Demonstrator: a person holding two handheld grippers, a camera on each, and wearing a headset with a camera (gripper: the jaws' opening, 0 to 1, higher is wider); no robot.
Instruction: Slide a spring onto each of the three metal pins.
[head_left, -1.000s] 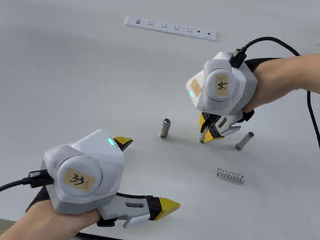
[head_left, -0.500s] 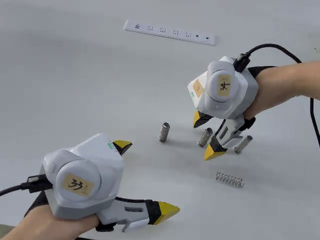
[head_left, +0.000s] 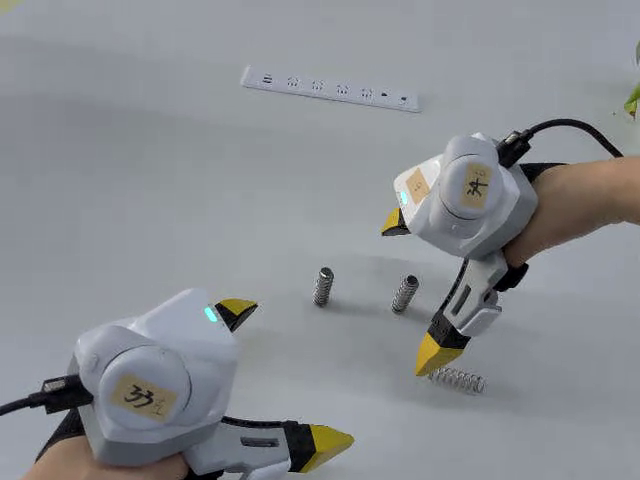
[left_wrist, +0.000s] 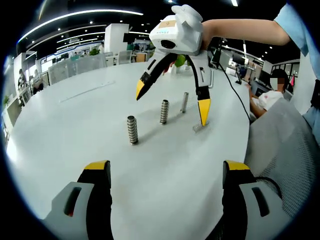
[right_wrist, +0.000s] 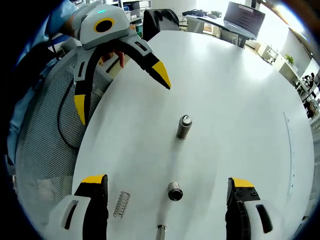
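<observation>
Two upright metal pins each carry a spring: one (head_left: 323, 286) (left_wrist: 132, 129) (right_wrist: 184, 126) and another (head_left: 405, 293) (left_wrist: 164, 111) (right_wrist: 174, 191). A bare pin (left_wrist: 184, 101) (right_wrist: 161, 229) stands beyond them in the left gripper view. A loose spring (head_left: 458, 379) (left_wrist: 198, 128) (right_wrist: 121, 204) lies flat on the table. My right gripper (head_left: 414, 290) (right_wrist: 167, 182) hovers open above the second pin, one yellow tip close to the loose spring, holding nothing. My left gripper (head_left: 282, 378) (left_wrist: 166, 167) is open and empty near the front edge, apart from the pins.
A white power strip (head_left: 330, 88) lies at the far side of the white table (head_left: 150, 200). A grey mesh chair (right_wrist: 45, 150) (left_wrist: 285, 145) stands by the table's edge. A cable trails from each gripper.
My right gripper was shut on a spring at the second pin, then opened and lifted away to the right, leaving the spring on that pin. The left gripper barely moved.
</observation>
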